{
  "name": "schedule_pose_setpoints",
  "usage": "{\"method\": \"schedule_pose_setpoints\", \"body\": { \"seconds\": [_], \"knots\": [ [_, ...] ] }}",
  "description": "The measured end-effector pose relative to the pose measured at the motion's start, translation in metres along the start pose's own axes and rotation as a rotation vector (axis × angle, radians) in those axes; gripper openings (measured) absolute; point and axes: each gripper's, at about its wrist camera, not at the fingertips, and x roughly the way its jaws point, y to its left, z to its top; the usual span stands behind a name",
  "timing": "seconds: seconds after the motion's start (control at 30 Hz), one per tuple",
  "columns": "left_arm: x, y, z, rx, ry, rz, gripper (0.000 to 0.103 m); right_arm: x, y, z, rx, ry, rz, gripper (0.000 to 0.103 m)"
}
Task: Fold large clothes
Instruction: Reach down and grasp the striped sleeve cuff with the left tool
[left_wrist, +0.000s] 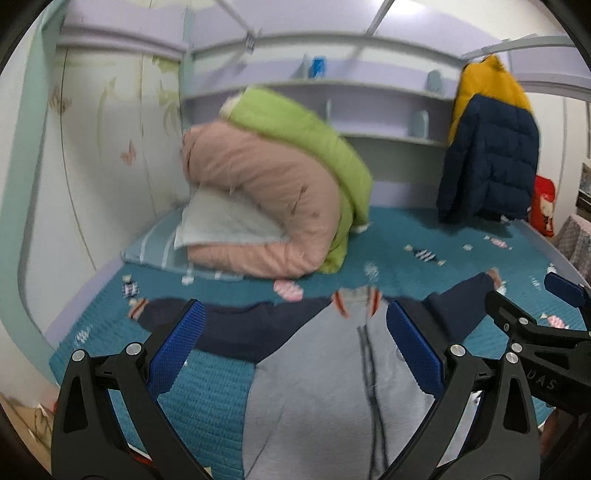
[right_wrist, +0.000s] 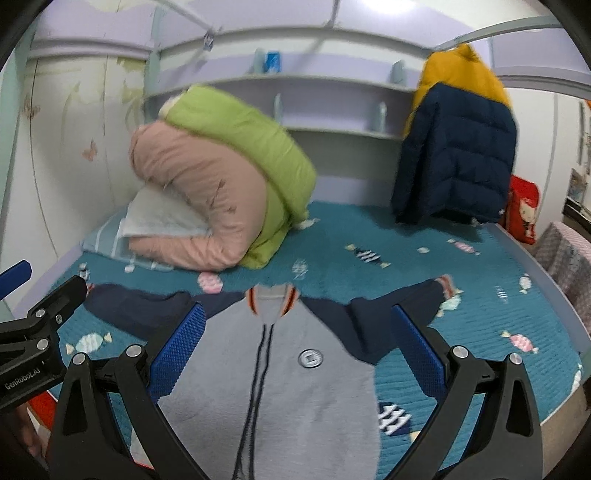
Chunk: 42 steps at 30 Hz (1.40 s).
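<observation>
Jacket (right_wrist: 295, 369): I see it lying flat on the bed (right_wrist: 480, 295), nearest me, sleeves out left and right.
Rolled quilts (right_wrist: 221, 192): far left, on a pillow (right_wrist: 107, 236).
Puffer coat (right_wrist: 454, 147): hanging far right, before shelves (right_wrist: 332, 107).

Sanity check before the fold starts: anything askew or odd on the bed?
Nothing stands out. The grey jacket lies flat on the bed, zipped, both navy sleeves spread. Both tongs, left and right, hover open above it.
</observation>
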Motion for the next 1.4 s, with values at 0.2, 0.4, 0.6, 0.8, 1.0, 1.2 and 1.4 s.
{"method": "schedule_pose_setpoints", "body": {
  "seconds": [0.2, 0.4, 0.6, 0.8, 1.0, 1.2, 1.4],
  "knots": [
    [0.081, 0.067, -0.035, -0.031, 0.105, 0.011, 0.099, 0.078, 0.051, -0.014, -0.046, 0.079, 0.038, 0.096],
    [0.181, 0.185, -0.086, -0.124, 0.257, 0.078, 0.098, 0.153, 0.09, -0.033, -0.022, 0.153, 0.12, 0.096],
    [0.267, 0.306, -0.117, -0.26, 0.365, 0.182, 0.098, 0.221, 0.127, -0.051, -0.034, 0.249, 0.139, 0.096],
    [0.334, 0.385, -0.123, -0.412, 0.424, 0.232, 0.098, 0.259, 0.148, -0.074, -0.05, 0.313, 0.123, 0.095],
    [0.38, 0.42, -0.119, -0.561, 0.448, 0.251, 0.098, 0.28, 0.153, -0.086, -0.063, 0.339, 0.112, 0.095],
    [0.398, 0.419, -0.113, -0.495, 0.457, 0.315, 0.064, 0.292, 0.156, -0.084, -0.052, 0.323, 0.123, 0.096],
    [0.389, 0.415, -0.1, -0.476, 0.401, 0.25, 0.026, 0.318, 0.176, -0.078, -0.021, 0.337, 0.241, 0.062]
  ]
}}
